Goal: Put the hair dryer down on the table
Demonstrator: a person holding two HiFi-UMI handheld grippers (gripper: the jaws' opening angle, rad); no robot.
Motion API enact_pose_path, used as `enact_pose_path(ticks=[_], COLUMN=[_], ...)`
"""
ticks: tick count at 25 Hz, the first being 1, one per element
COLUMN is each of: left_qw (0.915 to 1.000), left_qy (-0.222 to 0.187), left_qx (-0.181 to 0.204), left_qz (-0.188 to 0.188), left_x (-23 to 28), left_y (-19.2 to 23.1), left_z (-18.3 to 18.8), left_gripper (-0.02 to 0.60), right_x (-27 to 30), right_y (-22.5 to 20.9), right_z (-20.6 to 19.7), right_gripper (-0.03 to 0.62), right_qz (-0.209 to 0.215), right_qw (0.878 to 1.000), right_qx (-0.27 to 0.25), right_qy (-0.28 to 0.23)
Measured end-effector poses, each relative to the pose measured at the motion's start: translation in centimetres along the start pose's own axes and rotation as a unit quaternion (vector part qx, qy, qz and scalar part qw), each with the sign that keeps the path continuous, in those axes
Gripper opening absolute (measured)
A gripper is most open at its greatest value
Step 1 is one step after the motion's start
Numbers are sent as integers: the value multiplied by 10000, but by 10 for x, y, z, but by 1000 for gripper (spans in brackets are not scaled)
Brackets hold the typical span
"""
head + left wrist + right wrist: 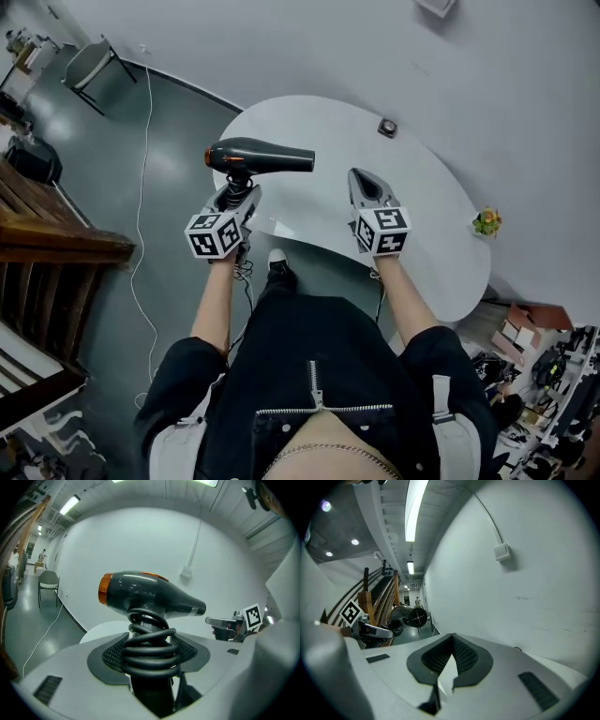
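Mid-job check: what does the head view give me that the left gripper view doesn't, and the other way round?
Head view only: the whole table, a small round item on its far side and a small green thing near its right end.

Left gripper view only: the cord coiled round the handle, with the left gripper shut on it.

Both: the hair dryer, its nozzle pointing toward the right gripper, which is shut and empty.
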State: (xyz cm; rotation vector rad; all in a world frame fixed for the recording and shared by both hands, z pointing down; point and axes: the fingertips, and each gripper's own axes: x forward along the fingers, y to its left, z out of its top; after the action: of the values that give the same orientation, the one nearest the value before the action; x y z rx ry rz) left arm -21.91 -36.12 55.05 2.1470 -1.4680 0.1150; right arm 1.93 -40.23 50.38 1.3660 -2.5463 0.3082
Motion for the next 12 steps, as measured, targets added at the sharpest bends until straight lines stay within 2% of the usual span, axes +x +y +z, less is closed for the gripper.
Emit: enact_pose_path(ticks=[6,12], left_qw=[9996,9979], left_qy=[239,618], left_qx=[-6,29], left_qz=[-121,-204], left_x=[44,81], left_y=[41,76], left_z=[20,13], left_gripper=[279,279], right_x=[49,83], right_y=[-8,-15], right_z=[7,3], right_gripper=[6,6], right_qz=[-221,-425], right_qw=[9996,9984], right_qx=[143,295], right_qy=[106,243])
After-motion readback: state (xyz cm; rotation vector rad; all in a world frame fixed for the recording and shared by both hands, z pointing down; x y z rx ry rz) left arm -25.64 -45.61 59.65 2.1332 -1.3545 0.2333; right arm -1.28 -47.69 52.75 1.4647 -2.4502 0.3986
